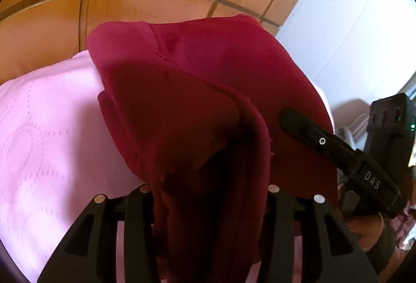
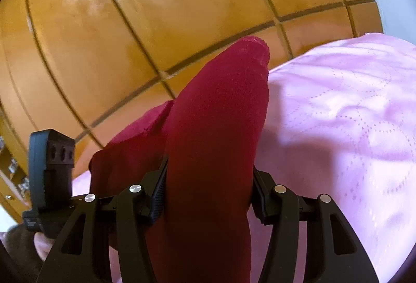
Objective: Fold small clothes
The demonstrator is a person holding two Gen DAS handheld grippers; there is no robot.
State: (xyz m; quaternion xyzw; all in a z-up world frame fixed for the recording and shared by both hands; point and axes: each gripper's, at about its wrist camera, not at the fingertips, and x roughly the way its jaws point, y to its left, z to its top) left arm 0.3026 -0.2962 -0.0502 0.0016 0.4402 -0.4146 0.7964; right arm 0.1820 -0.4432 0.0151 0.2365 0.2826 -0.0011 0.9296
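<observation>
Left wrist view, nearest first: the left gripper [image 1: 208,202] is clenched on a bunched edge of the dark red garment [image 1: 208,70], which drapes away over the pink quilted bed [image 1: 46,127]. The right gripper [image 2: 208,189] likewise pinches another part of that cloth, lifted above the bed. Beyond lies the wooden floor [image 2: 104,49]. To fold well, I'd judge both grips should stay level, keep the cloth taut, and lay edge onto edge before letting go.
</observation>
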